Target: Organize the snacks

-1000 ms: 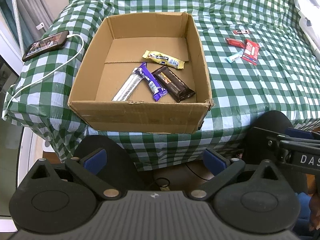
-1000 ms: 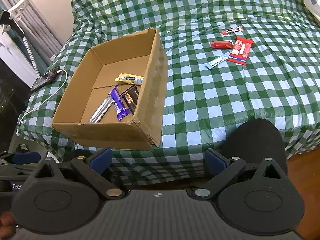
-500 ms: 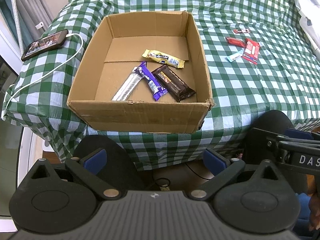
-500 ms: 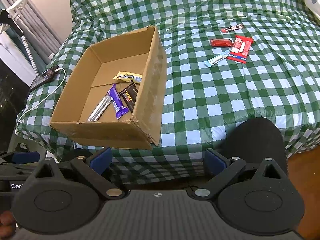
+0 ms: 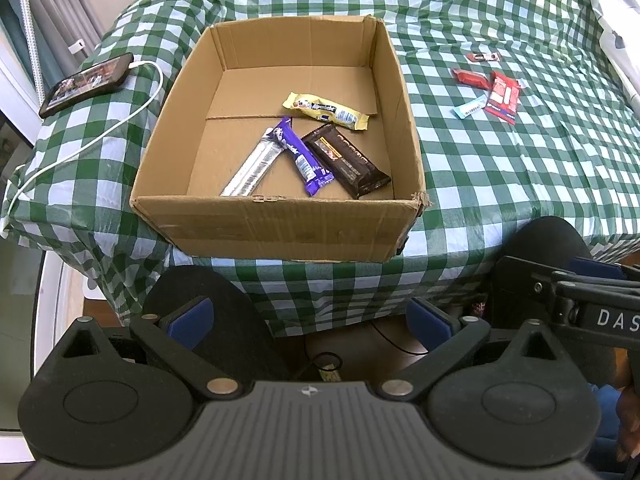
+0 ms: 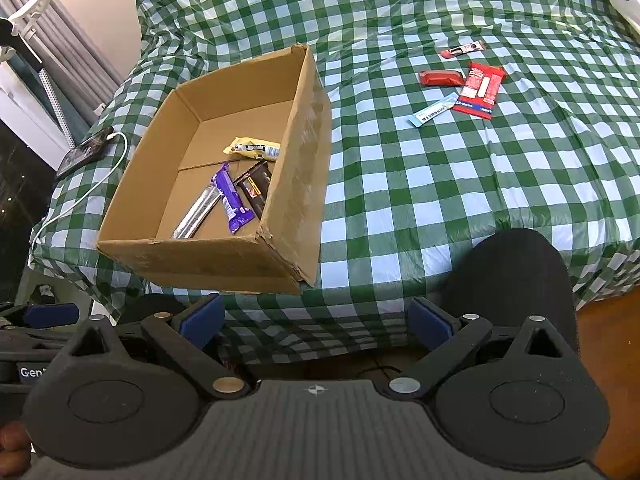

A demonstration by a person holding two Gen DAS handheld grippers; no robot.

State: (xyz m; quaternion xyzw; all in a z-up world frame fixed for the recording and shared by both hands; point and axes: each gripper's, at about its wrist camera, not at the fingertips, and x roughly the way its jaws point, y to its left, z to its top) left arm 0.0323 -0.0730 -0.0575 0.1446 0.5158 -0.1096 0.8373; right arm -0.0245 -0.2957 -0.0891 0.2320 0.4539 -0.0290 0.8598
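Both grippers released, empty: left gripper (image 5: 308, 320), right gripper (image 6: 316, 318); open brown cardboard box (image 5: 280, 228) holds four bars, four wrapped snacks (image 6: 460, 80) on checked cloth

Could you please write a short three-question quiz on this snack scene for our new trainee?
1. True or false: the left tool and the right tool are both open and hold nothing.
2. How many snacks lie inside the cardboard box?
3. Multiple choice: the snacks still outside the box lie (A) on the floor, (B) on the checked cloth to the right of the box, (C) on the phone.

Key
1. True.
2. Four: the yellow bar, the purple bar, the dark brown bar and the silver bar.
3. B: four of them, among them the large red packet and the light blue stick.
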